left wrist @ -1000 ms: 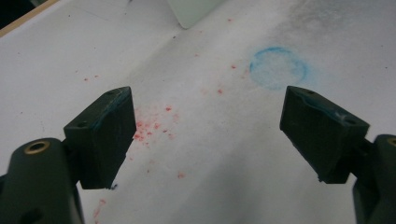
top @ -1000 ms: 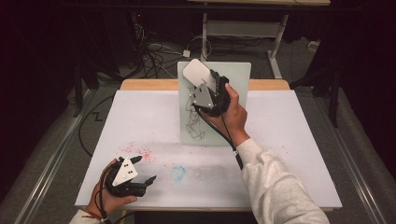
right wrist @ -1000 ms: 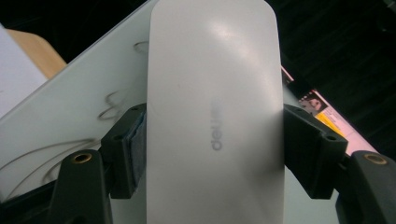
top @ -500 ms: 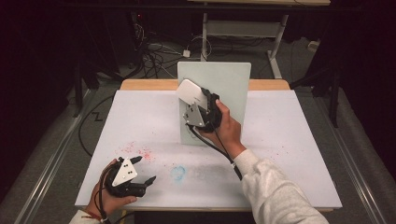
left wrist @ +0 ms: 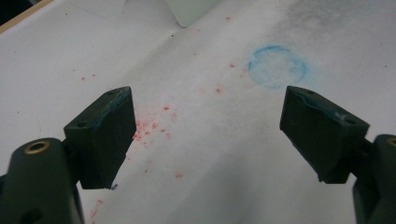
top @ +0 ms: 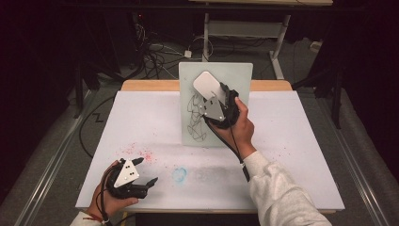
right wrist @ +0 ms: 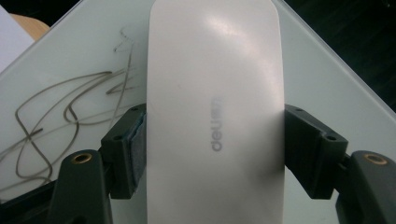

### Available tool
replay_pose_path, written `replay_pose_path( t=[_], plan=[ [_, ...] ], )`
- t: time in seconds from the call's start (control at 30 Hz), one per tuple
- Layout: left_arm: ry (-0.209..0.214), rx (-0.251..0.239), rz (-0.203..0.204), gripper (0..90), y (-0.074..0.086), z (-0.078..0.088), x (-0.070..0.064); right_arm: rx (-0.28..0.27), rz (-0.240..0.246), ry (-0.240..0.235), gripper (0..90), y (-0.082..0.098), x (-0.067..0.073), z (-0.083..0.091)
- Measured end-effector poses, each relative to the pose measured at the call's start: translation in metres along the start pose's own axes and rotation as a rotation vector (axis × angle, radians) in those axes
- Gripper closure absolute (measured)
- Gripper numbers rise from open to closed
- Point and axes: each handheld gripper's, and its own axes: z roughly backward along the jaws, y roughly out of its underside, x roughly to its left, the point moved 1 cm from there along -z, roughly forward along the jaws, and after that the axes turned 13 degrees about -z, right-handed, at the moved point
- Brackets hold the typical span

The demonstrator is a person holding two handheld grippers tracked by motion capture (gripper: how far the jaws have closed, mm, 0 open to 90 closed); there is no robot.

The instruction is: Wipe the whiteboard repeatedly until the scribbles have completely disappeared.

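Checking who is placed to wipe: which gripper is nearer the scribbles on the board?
Right. The right gripper holds the white eraser against the board beside the scribbles; the left gripper rests open far off at the table's near edge.

Dark room, cables (top: 155, 49) on floor (top: 56, 155)

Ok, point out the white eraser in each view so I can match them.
High view: white eraser at upper centre, against the whiteboard, in the right hand-held gripper.
Right gripper view: eraser at centre, clamped between the jaws.
Left gripper view: not in it.
Shared landmark: the black scribbles.
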Motion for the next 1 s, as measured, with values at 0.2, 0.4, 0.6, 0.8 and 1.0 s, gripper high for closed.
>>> replay_pose_path(
  t=[0.2,0.4,0.6,0.8,1.0],
  plan=[
    [0.000,-0.005,0.001,17.8,0.000,0.001,0.000,0.010,0.074,-0.043,31.0,0.012,0.036,0.003],
    [0.000,-0.005,0.000,17.8,0.000,0.001,0.000,0.023,0.132,-0.075,30.9,0.027,0.059,0.008],
    [-0.002,-0.007,-0.003,17.8,-0.001,0.001,0.000,0.011,0.081,-0.095,30.9,0.006,0.044,0.000],
    [0.003,-0.004,-0.002,17.8,0.000,0.001,0.000,-0.016,0.037,-0.069,30.9,-0.020,0.027,-0.009],
    [0.003,-0.002,-0.003,17.8,0.000,0.001,-0.001,-0.021,-0.004,-0.042,30.9,-0.035,0.025,-0.015]
  ],
)
